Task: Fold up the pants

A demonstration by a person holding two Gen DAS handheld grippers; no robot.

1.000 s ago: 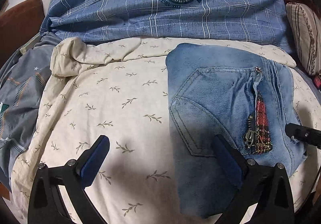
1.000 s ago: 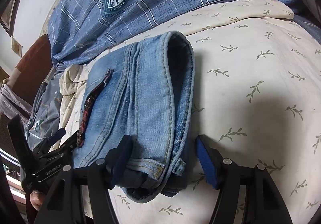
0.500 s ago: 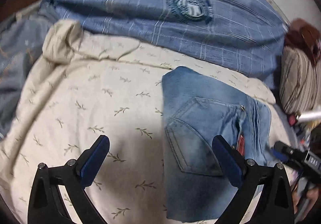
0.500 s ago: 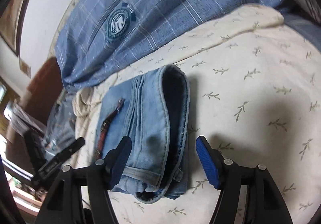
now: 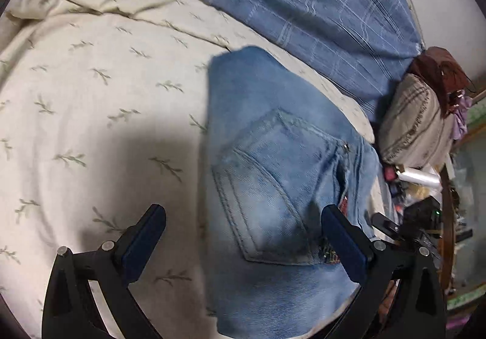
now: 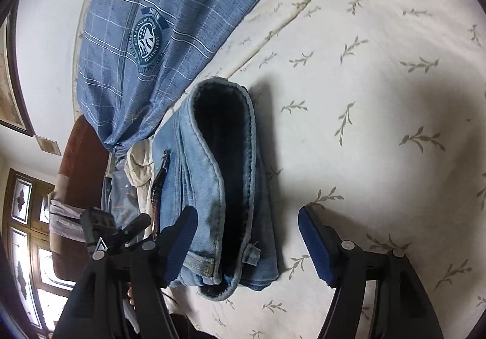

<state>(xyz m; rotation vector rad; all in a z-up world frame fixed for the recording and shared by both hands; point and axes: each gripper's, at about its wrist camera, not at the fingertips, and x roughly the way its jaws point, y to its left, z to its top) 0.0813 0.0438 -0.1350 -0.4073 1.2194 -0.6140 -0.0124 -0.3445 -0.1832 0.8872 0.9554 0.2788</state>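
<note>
Denim, pale and washed out, sits in a compact folded bundle on the bed: the jeans [image 5: 273,174] lie back pocket up on the cream leaf-print sheet [image 5: 91,95], just short of the blue plaid duvet [image 5: 319,13] heaped behind. The left gripper [image 5: 243,244] hovers over the near edge of the bundle, jaws spread wide and holding nothing, one pad above bare sheet, the other above the pocket. From the other side, the right gripper [image 6: 247,243] looks straight at the waistband end, where the layers stack up and gape a little; its jaws stand well apart too, straddling that end without pressing on it. Both tools being clear of the cloth suggests the fold is finished or nearly so, with the bundle left to rest square. A striped pillow [image 5: 416,123] sits off at the bed's edge, out of the way.
</note>
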